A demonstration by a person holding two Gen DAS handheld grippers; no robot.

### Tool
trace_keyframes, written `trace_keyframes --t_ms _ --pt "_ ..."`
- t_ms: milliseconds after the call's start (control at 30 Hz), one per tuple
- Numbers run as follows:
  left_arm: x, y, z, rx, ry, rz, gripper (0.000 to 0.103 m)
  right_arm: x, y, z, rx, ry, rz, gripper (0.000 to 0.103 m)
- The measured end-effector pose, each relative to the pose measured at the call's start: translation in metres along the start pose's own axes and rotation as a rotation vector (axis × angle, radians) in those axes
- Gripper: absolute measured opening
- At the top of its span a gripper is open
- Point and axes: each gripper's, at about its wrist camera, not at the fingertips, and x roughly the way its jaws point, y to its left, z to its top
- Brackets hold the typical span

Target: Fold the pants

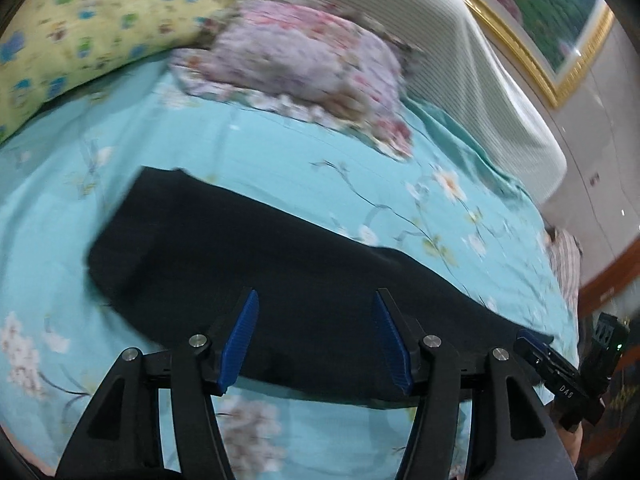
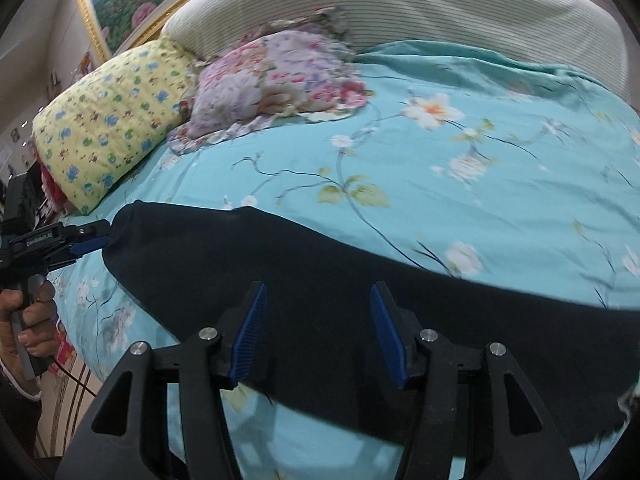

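Pants of black cloth point(image 1: 256, 280) lie as one long band on the turquoise flowered bed sheet point(image 1: 280, 152), long axis running across both tools. Left tool point(image 1: 316, 340) and right tool point(image 2: 318, 332) hover over the near edge, fingers apart, holding nothing. Probably a fold is beginning; next each tool must pinch an end.

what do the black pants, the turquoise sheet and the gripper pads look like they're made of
Black pants: soft matte cloth, probably a knit or cotton blend; no sheen, limp edges. Weave too blurred to tell.
Turquoise sheet: thin printed woven fabric, likely cotton; fine creases, flat floral print.
Gripper pads: blue ribbed rubber or plastic; grooves visible on the face, set in black hard plastic fingers.
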Motion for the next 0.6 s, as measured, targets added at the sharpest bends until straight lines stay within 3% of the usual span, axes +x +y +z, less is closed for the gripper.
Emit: trace_keyframes --t_ms 600 --pt "0.044 -0.096 -0.017 0.19 0.127 -0.082 0.066 -0.043 -0.051 -0.043 0.152 -0.055 -0.048 0.062"
